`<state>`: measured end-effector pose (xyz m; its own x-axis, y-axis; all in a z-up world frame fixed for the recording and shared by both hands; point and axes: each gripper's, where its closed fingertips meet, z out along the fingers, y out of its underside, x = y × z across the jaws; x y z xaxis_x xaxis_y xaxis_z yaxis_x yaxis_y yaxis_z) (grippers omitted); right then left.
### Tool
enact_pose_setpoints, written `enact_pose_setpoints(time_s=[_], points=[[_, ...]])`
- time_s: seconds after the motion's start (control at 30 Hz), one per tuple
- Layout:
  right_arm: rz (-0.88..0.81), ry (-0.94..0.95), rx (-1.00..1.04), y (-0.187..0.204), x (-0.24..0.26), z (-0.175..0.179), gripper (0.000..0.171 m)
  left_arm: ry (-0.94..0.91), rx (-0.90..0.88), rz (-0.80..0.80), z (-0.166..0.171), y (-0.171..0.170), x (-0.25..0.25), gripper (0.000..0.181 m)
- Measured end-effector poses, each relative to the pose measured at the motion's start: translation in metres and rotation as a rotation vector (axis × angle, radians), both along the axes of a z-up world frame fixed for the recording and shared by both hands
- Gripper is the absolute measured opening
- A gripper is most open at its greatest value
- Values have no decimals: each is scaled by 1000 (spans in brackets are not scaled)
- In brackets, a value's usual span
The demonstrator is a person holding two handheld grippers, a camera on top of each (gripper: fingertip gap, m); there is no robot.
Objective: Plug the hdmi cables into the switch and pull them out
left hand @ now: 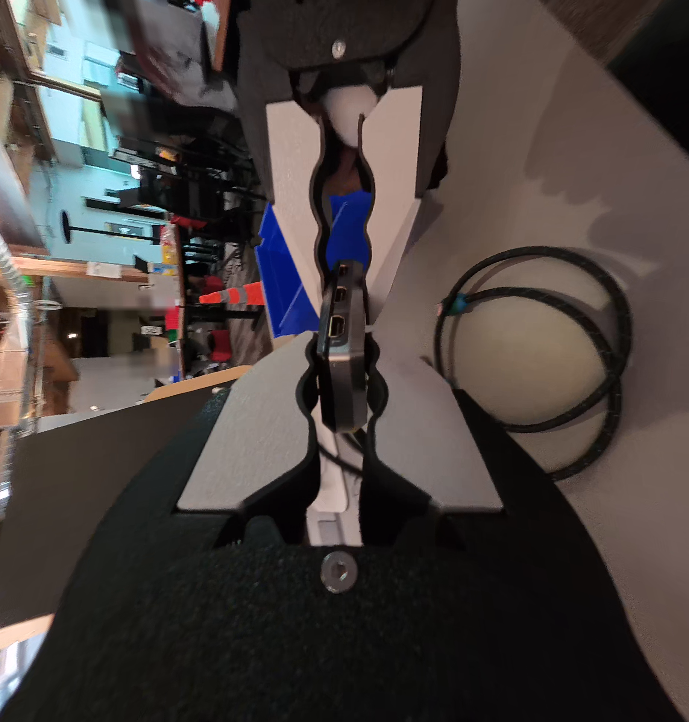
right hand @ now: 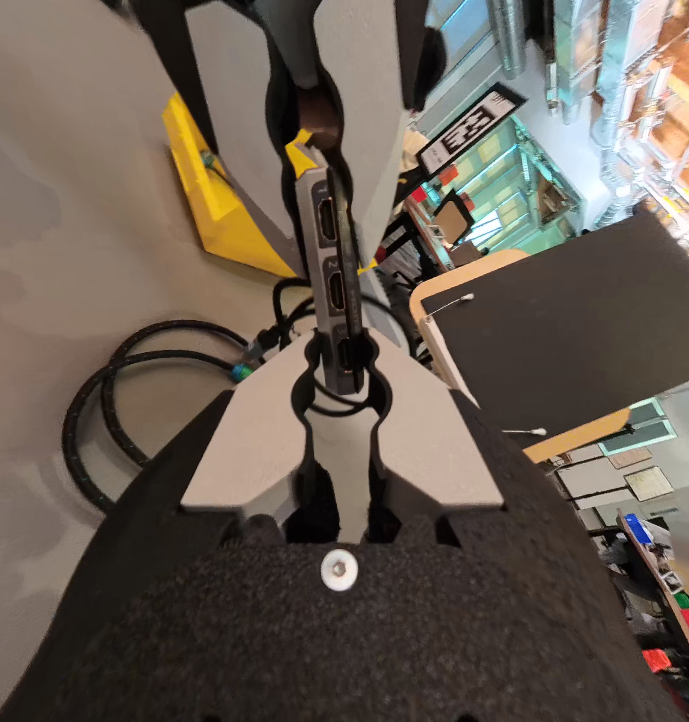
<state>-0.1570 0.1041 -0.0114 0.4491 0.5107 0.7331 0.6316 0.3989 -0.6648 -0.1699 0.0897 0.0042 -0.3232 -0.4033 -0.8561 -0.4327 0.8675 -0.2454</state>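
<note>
While clamped edge-on between both wavy-jawed grippers, slim grey metal switch [left hand: 341, 351], ports bare.

Both wrist cameras face each other closely, sharing the switch [left hand: 341, 351].

Premises: a workshop or laboratory with storage. Evidence: shelving stacked with cardboard boxes [right hand: 679, 90] and exposed silver ducting [right hand: 507, 35] along one wall; a black-and-white coded marker board [right hand: 472, 125]; an orange traffic cone [left hand: 233, 295]; a blue plastic bin [left hand: 284, 281] and a yellow plastic bin [right hand: 214, 203] on the pale counter [left hand: 569, 156]; black-surfaced worktables [right hand: 550, 324] with plywood edging.
</note>
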Motion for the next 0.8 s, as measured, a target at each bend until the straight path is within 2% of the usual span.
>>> enact_pose_setpoints(time_s=[0.07, 0.2, 0.3, 0.37, 0.5, 0.57, 0.63, 0.73, 0.8], points=[[3, 94, 0, 0, 5, 11, 23, -40, 62, 38, 9, 9, -3, 21], [-14, 313, -100, 9, 29, 27, 46, -155, 54, 164, 17, 30, -19, 21], [-47, 480, -227, 18, 49, 30, 50, -281, 111, 300, 22, 46, -37, 21], [-92, 557, -321, 23, 59, 23, 49, -411, 170, 378, 26, 45, -47, 21], [-212, 650, -473, 25, 73, -9, 48, -590, 273, 469, 9, 18, -63, 21], [-226, 718, -606, 15, 66, -34, 47, -597, 252, 485, -15, 3, -68, 21], [-233, 808, -695, 5, 54, -56, 45, -527, 236, 471, -34, -8, -71, 21], [-308, 719, -755, -1, 44, -97, 44, -553, 63, 520, -47, -11, -80, 21], [-356, 647, -731, 1, 52, -108, 39, -518, 56, 525, -56, -13, -83, 21]])
